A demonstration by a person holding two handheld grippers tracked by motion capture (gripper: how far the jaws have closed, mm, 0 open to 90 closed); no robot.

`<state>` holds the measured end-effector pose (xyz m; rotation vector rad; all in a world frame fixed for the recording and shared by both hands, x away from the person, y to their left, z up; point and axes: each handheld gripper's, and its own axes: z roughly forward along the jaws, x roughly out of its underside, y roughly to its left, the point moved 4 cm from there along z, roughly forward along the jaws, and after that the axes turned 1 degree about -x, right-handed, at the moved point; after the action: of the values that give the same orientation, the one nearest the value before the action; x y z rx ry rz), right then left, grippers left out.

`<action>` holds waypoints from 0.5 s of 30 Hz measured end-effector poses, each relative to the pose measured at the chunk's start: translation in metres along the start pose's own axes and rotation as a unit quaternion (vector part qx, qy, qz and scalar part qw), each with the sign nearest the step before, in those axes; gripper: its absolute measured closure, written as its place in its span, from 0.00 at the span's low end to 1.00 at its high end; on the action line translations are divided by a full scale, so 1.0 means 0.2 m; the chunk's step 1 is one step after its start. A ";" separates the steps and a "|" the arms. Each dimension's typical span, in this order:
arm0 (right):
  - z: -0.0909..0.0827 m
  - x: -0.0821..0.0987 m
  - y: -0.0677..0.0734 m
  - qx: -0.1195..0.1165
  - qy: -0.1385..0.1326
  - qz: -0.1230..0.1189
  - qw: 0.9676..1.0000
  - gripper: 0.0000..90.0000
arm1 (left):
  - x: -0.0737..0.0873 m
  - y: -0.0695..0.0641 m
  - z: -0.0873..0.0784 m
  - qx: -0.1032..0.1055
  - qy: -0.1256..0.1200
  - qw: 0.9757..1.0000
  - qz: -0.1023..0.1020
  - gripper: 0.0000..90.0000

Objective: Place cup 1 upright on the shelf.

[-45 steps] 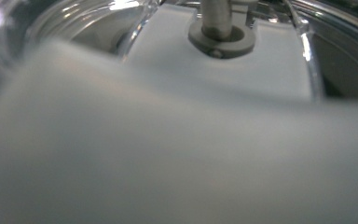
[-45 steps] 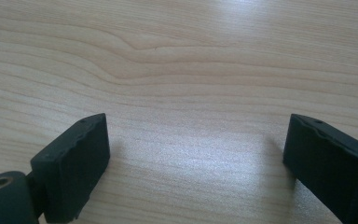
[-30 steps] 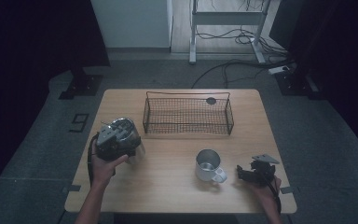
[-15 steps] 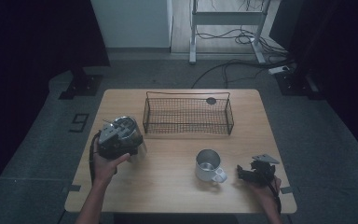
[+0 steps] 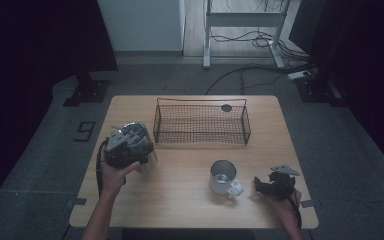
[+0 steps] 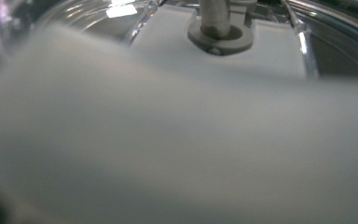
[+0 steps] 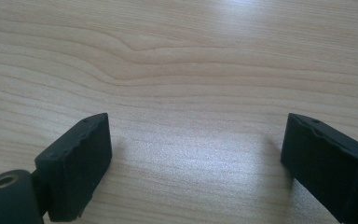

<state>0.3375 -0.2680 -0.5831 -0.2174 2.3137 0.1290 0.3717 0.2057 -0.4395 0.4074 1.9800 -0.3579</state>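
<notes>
Metal mug (image 5: 223, 176) empty; wire basket (image 5: 201, 123) w/ dark disc (image 5: 226, 107).

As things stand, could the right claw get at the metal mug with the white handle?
Probably yes. The right claw rests open on the bare wooden table just right of the metal mug, whose white handle faces it. Its jaws have just been closing with nothing between them.

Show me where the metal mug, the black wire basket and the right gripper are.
metal mug (image 5: 223, 174): high view, its inside wall.
black wire basket (image 5: 201, 138): high view, its front wall.
right gripper (image 5: 258, 185): high view, between its fingers.
</notes>
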 end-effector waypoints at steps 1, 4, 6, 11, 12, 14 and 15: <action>0.00 0.00 0.00 0.000 0.000 0.000 1.000 0.09 | 0.00 0.00 0.00 0.000 0.000 1.000 -0.001 0.04; 0.00 0.00 0.00 0.000 0.000 0.000 1.000 0.10 | -0.02 0.00 0.02 -0.003 0.001 1.000 0.001 0.04; 0.00 0.00 0.00 0.000 0.000 -0.001 1.000 0.10 | -0.03 0.00 0.02 -0.005 0.002 1.000 0.002 0.04; 0.00 0.00 0.00 -0.001 0.000 -0.001 1.000 0.10 | -0.05 -0.01 0.04 -0.005 0.000 1.000 0.003 0.04; 0.00 0.00 0.00 -0.001 0.000 -0.001 1.000 0.10 | -0.05 -0.01 0.04 -0.006 -0.001 1.000 0.003 0.04; 0.00 0.00 0.00 -0.001 0.000 -0.001 1.000 0.10 | -0.06 -0.02 0.04 -0.006 -0.002 1.000 0.002 0.04; 0.00 0.00 0.00 -0.001 0.000 -0.001 1.000 0.10 | -0.06 -0.02 0.05 -0.006 -0.002 1.000 0.001 0.04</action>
<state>0.3375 -0.2679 -0.5830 -0.2198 2.3127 0.1298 0.3820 0.1972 -0.4325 0.4000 1.9775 -0.3443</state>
